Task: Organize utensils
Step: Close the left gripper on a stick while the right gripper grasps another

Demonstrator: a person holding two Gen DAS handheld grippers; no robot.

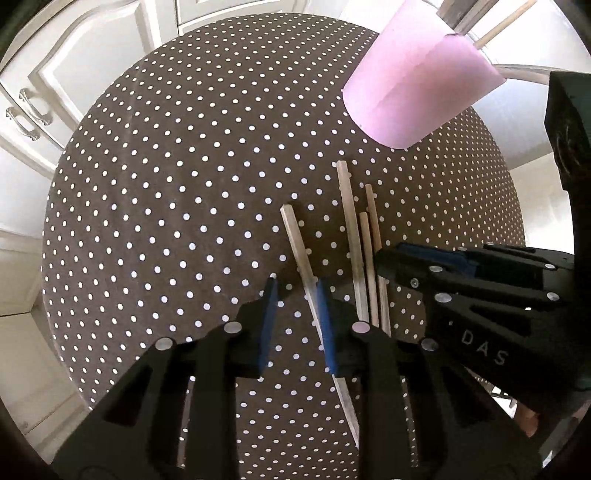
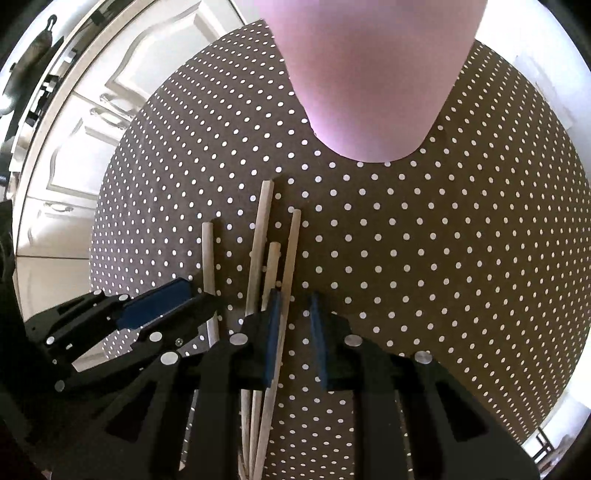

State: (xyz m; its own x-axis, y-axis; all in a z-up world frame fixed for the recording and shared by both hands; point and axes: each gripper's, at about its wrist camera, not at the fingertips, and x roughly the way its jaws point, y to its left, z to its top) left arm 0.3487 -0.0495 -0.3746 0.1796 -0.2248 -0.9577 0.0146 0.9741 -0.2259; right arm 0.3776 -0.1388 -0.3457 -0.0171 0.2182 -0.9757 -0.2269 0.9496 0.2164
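Observation:
Several pale wooden chopsticks lie side by side on the dotted tablecloth (image 1: 166, 206). One chopstick (image 1: 295, 240) lies apart on the left; it runs beside the inner face of my left gripper's (image 1: 297, 325) right pad, and bare cloth shows in the narrow gap. My right gripper (image 2: 295, 332) hovers over the bundle (image 2: 260, 236). Its jaws are slightly apart, with one chopstick (image 2: 291, 251) along the left pad and cloth between it and the right pad. A pink cup (image 1: 417, 85) (image 2: 369, 74) stands beyond, holding one stick (image 1: 506, 22). Each gripper appears in the other's view: right gripper (image 1: 380, 258), left gripper (image 2: 207, 295).
The round table's edge (image 2: 110, 184) curves close on the left. White cabinet doors with metal handles (image 1: 29, 114) stand beyond it. Pale floor shows around the table.

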